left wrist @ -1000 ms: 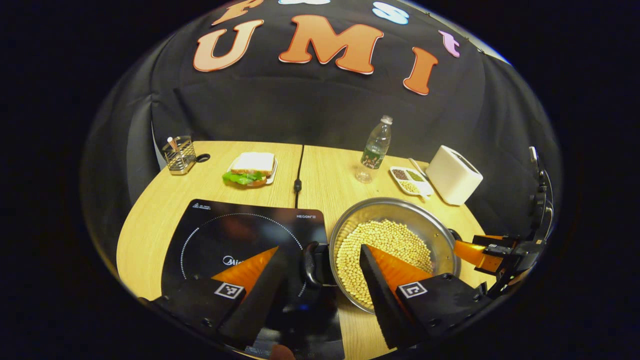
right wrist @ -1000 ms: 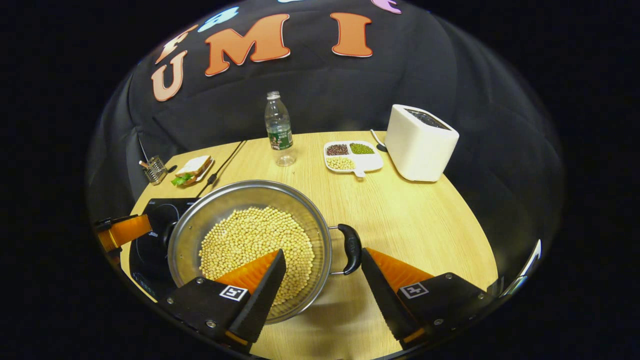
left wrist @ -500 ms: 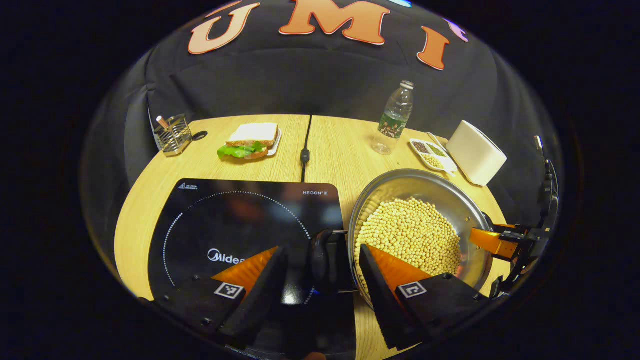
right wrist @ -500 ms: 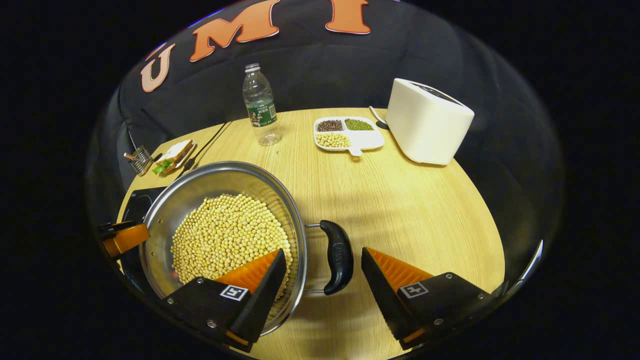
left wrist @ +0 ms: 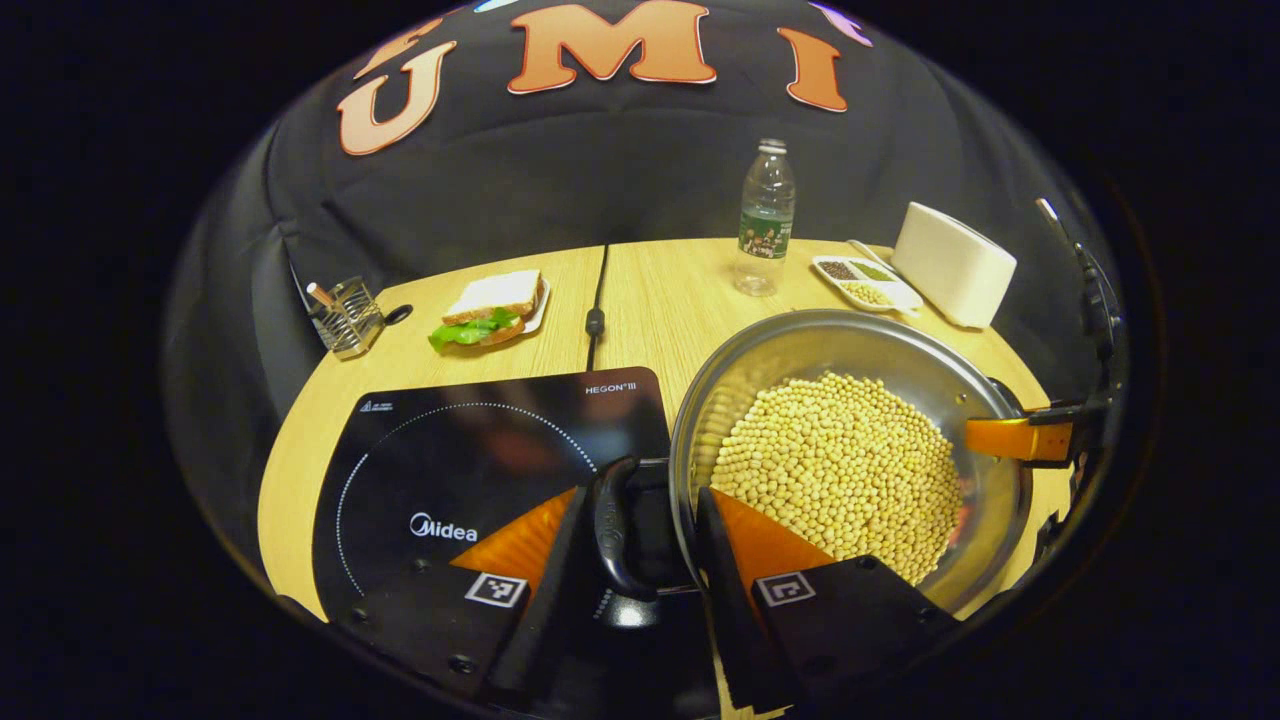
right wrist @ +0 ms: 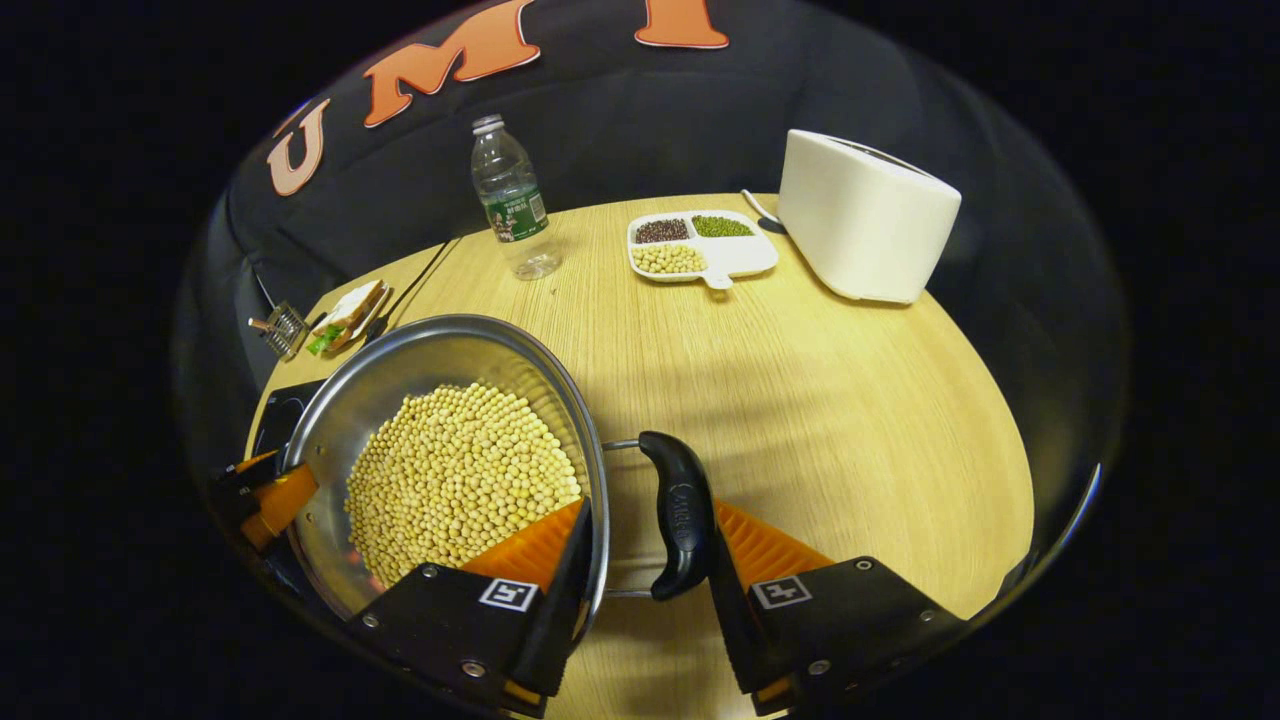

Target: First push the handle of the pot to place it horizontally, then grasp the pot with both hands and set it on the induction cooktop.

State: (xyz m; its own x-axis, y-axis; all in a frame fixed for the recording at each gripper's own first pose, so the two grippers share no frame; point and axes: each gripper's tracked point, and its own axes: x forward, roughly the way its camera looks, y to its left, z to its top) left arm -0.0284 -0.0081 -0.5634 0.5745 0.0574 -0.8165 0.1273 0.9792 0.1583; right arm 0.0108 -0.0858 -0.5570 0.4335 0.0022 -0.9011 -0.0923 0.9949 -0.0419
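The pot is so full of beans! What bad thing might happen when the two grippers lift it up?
Beans might spill: the pot holds a big loose heap of beans, so any tilt could roll them out.

It might slip: the left gripper and right gripper each sit around a small black handle, a narrow hold for a heavy load.

It might bump: the cooktop lies right beside the pot, so a low lift could knock its edge.

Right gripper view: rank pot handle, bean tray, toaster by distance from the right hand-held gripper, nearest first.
From the right hand-held gripper:
1. Pot handle, black, between its fingers.
2. Bean tray, white, far side of the table, centre.
3. Toaster, white, far right, slightly beyond the tray.
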